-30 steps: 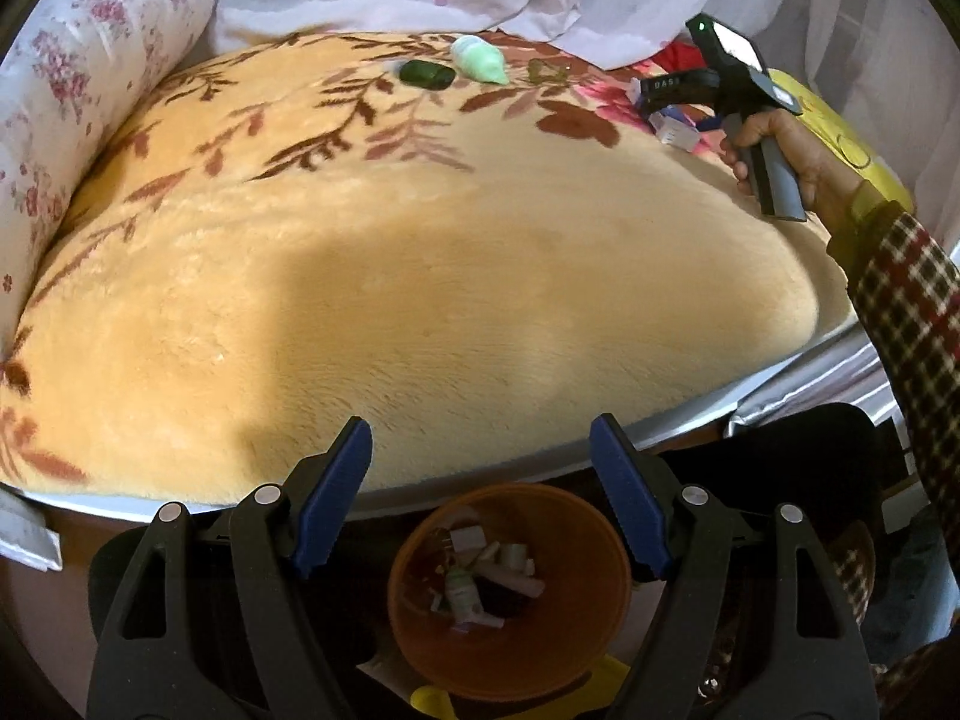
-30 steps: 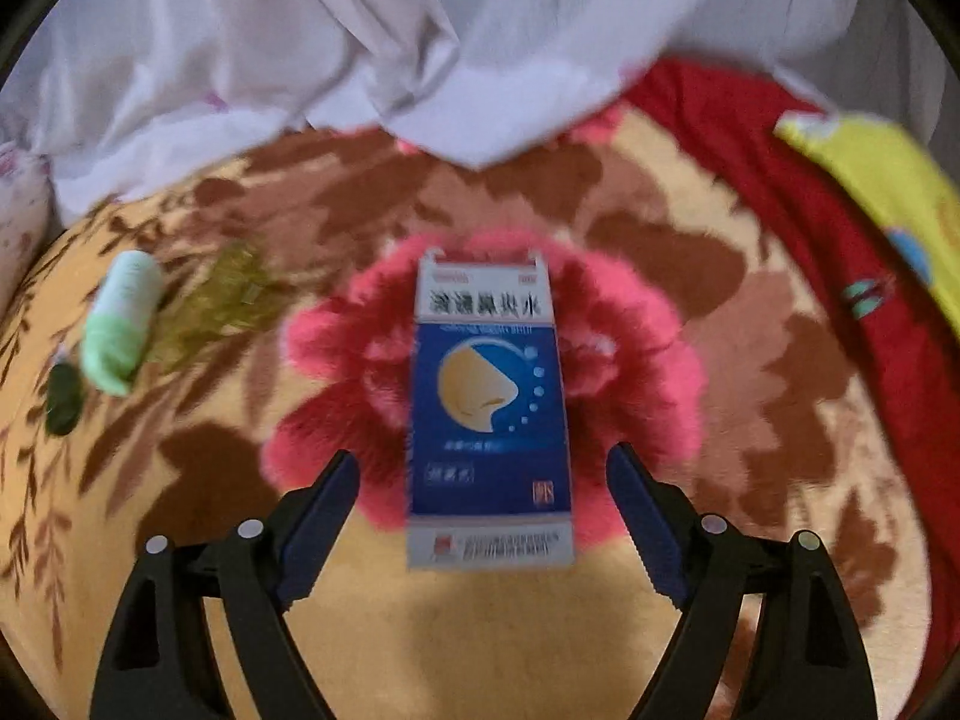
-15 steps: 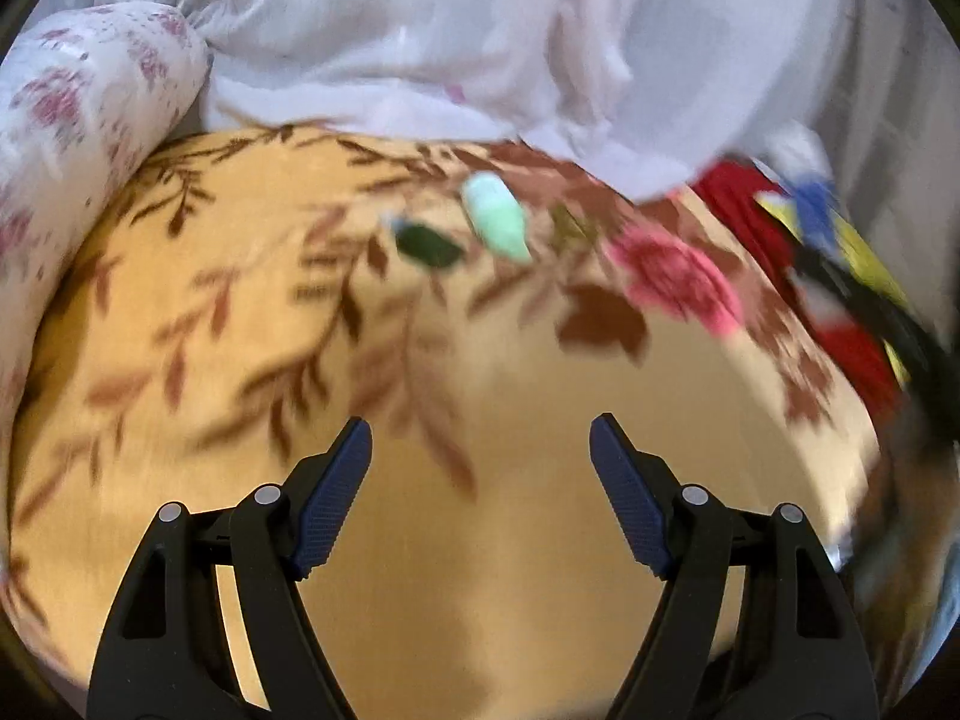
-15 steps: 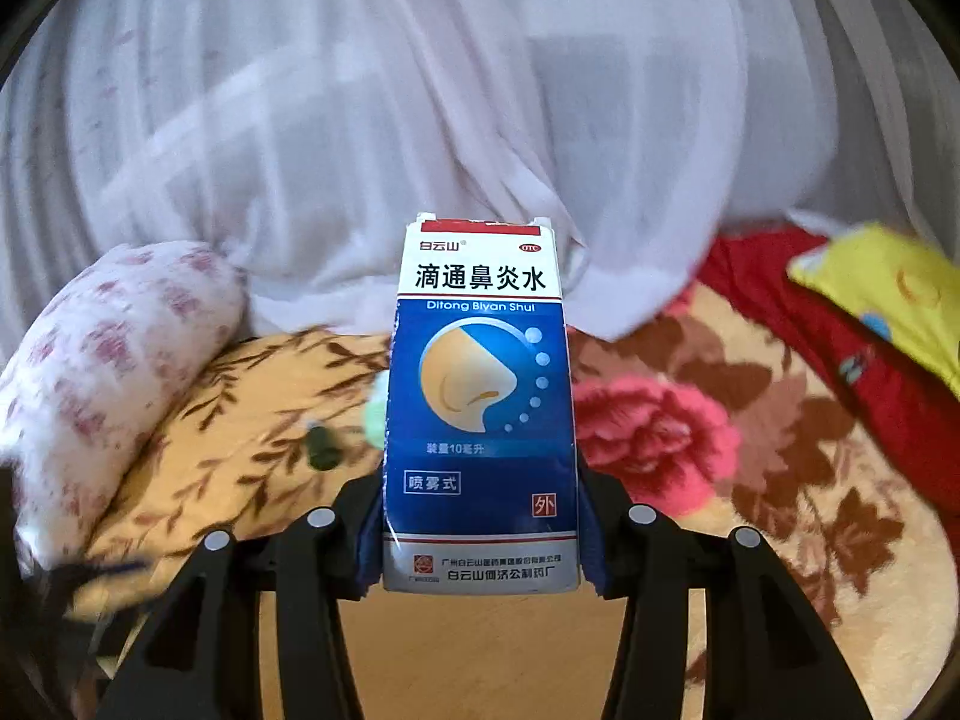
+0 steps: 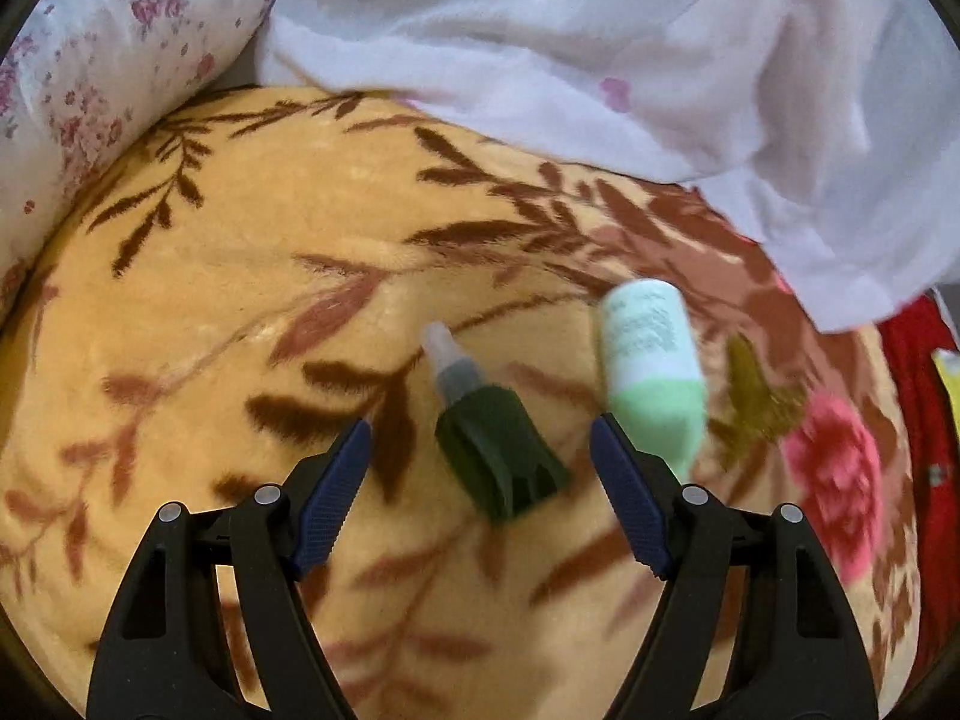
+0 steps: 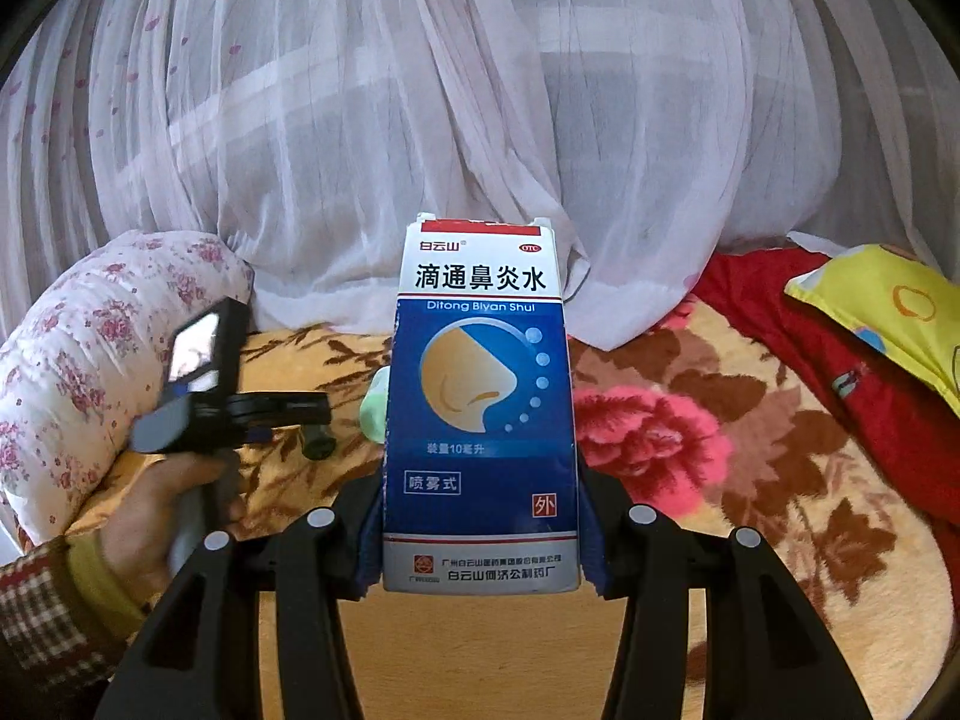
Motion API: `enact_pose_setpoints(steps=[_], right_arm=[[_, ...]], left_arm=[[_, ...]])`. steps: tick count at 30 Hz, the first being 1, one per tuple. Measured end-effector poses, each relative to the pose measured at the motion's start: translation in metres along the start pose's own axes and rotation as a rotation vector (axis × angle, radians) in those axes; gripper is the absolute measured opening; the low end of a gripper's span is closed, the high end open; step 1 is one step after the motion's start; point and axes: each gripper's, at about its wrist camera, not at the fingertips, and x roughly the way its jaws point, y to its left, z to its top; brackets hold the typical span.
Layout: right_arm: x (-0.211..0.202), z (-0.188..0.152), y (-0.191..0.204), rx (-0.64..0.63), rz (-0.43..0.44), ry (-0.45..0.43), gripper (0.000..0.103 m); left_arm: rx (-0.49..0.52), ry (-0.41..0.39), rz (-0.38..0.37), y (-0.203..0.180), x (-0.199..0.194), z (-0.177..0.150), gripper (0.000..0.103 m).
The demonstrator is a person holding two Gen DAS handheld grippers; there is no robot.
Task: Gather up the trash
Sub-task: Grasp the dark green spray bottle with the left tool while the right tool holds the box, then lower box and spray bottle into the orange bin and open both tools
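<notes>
Right gripper (image 6: 480, 540) raised above the blanket (image 6: 750, 480), clamping an upright blue medicine box (image 6: 480, 408), left gripper (image 5: 480, 474) angled downward, jaws wide, dark green bottle (image 5: 489, 450) between its fingertips, untouched

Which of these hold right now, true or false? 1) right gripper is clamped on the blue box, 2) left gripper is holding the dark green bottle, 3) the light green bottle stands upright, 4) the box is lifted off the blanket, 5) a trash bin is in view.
1) True: the right gripper is shut on the blue box.
2) False: the left gripper is open, and the dark green bottle lies between its fingers, untouched.
3) False: the light green bottle lies on its side on the blanket.
4) True: the box is held upright in the air.
5) False: neither view shows a bin.
</notes>
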Motion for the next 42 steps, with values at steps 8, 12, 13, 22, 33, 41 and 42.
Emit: enact_pose_setpoints(steps=[8, 12, 13, 22, 33, 41, 42], right_arm=[[-0.003, 0.001, 0.004, -0.007, 0.016, -0.007, 0.05], [-0.012, 0.004, 0.014, -0.02, 0.032, -0.021, 0.05], [-0.013, 0.004, 0.017, -0.025, 0.037, -0.021, 0.05], [-0.044, -0.023, 0.067, -0.087, 0.153, 0.053, 0.05], [-0.102, -0.116, 0.098, -0.136, 0.337, 0.346, 0.05], [-0.099, -0.194, 0.109, -0.079, 0.42, 0.633, 0.05], [-0.098, -0.202, 0.112, -0.085, 0.421, 0.657, 0.05]], left_arm=[[0.033, 0.0, -0.026, 0.007, 0.011, -0.009, 0.04], [0.112, -0.058, -0.08, 0.02, -0.042, -0.036, 0.039], [0.13, -0.069, -0.089, 0.023, -0.056, -0.044, 0.038], [0.276, -0.066, -0.178, 0.059, -0.167, -0.139, 0.038], [0.366, 0.154, -0.267, 0.099, -0.209, -0.275, 0.037], [0.426, 0.3, -0.293, 0.105, -0.202, -0.329, 0.027], [0.428, 0.319, -0.294, 0.106, -0.2, -0.333, 0.027]])
